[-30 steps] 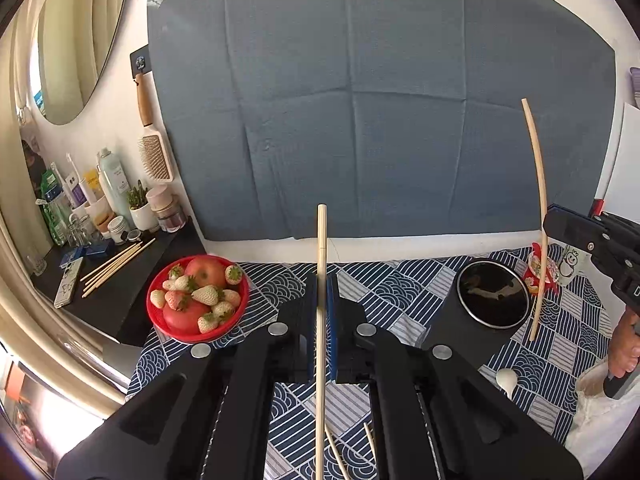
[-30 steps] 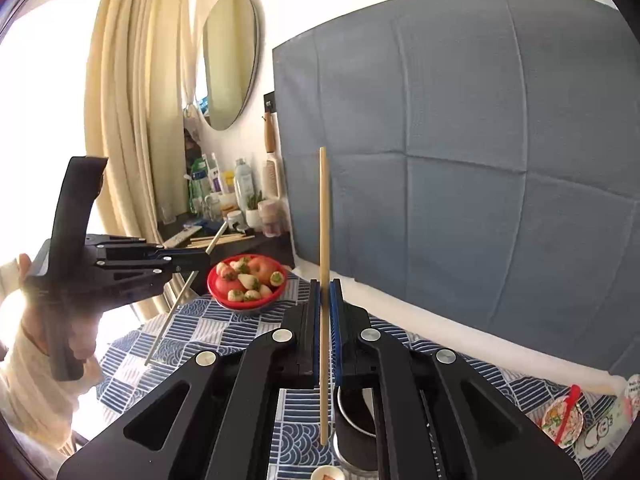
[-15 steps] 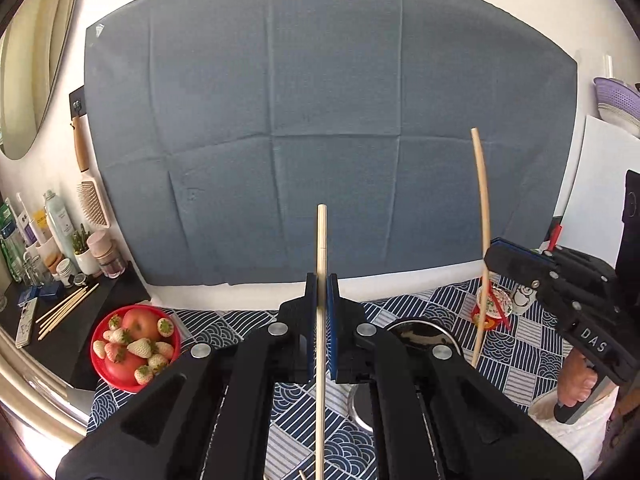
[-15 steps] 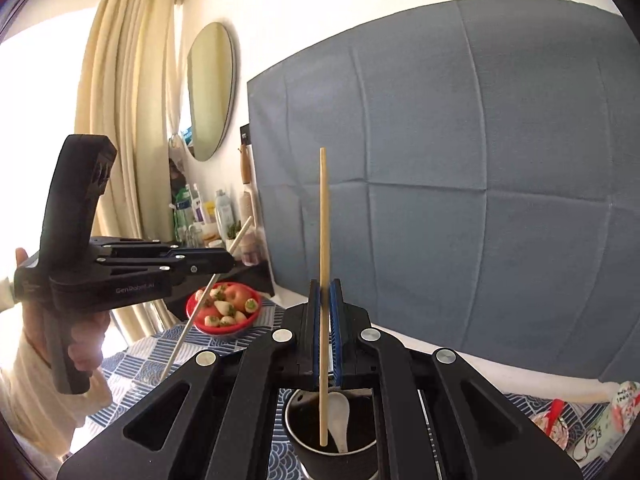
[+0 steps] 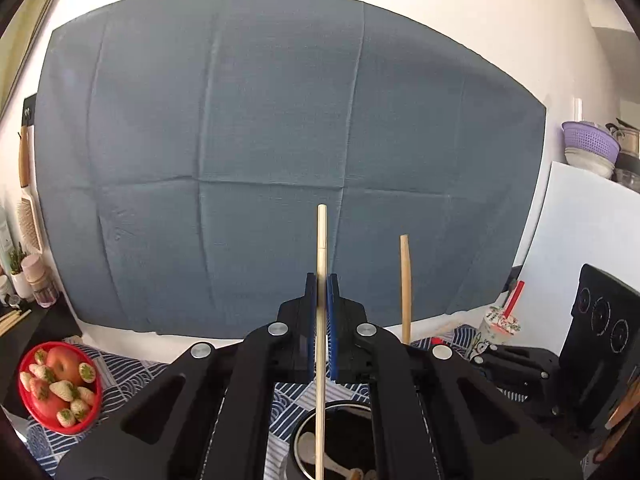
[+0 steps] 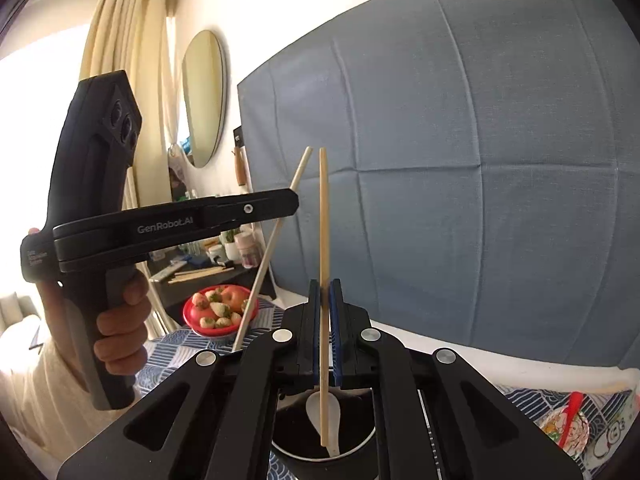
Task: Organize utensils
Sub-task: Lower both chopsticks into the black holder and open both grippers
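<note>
Backdrop: a creased blue-grey cloth (image 5: pixel 280 152) hangs on the wall beyond both claws.
Bench: under both claws, spread with a blue-and-white patterned cover (image 6: pixel 176 344).
Left claw (image 5: pixel 320 292): pads pressed together on a pale chopstick (image 5: pixel 321 264); a hand (image 6: pixel 120 332) grips its handle in the right wrist view.
Right claw (image 6: pixel 325 300): pads pressed together on a second chopstick (image 6: pixel 323 220).
Left chopstick axis: near upright in its own view; from the right wrist view it leans, top towards the right claw, lower end hidden behind that claw's body.
Right chopstick axis: near upright, lower tip down inside the cup; from the left wrist view only its top part (image 5: pixel 405 280) shows, just right of the left claw.
Cup (image 6: pixel 324 440): dark, round, directly below both claws; holds a white spoon (image 6: pixel 320 408) and the right chopstick's tip. Other small bits inside are too cut off to name.
Red bowl (image 5: pixel 56 388): left of the claws on the bench, filled with strawberries and an apple.
Printed tub (image 6: pixel 568 428): far right of the right claw, a red utensil sticking out; partly cut off.
Shelf sticks (image 6: pixel 200 272): loose chopsticks on the dark shelf behind the bowl, hard to count.
</note>
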### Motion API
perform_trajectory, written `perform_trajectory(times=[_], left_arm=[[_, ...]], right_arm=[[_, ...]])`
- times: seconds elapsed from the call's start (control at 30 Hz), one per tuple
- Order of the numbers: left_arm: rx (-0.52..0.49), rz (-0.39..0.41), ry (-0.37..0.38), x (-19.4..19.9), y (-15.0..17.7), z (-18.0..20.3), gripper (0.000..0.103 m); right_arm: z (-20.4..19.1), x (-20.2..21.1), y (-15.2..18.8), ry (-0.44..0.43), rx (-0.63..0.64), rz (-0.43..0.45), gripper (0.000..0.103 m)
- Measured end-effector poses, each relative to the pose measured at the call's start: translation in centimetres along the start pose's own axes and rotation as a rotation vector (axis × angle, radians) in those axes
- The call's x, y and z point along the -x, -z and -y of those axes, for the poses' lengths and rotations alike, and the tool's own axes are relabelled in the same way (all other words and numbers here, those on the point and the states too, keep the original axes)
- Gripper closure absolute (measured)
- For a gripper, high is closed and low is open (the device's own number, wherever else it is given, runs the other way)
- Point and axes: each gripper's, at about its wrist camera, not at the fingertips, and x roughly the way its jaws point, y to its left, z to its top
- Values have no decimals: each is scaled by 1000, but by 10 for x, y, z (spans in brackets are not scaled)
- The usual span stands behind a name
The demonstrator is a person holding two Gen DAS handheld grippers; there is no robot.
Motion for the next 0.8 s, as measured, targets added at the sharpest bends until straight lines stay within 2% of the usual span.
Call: perform_trajectory(times=[0.17, 0.47, 0.57, 0.67, 0.7, 0.73, 0.77, 0.8], left_arm=[[38, 53, 59, -13, 12, 1, 98], [79, 25, 106, -24, 42, -16, 98], [58, 10, 92, -25, 51, -17, 98], [22, 3, 144, -17, 57, -22, 95], [14, 7, 137, -11, 57, -25, 79], [9, 20, 125, -4, 57, -30, 68], [3, 36, 113, 5, 56, -35, 56], [-1, 45, 98, 12, 55, -41, 50]], right_arm=[[6, -5, 6, -1, -16, 6, 98], [7, -12, 21, 8, -26, -28, 98], [6, -13, 25, 14, -21, -47, 98], [4, -8, 26, 15, -10, -69, 95], [2, -5, 25, 21, -4, -64, 92], [1, 1, 25, 32, 4, -50, 74], [-2, 6, 25, 52, 13, -31, 45], [-5, 13, 24, 69, 27, -13, 34]])
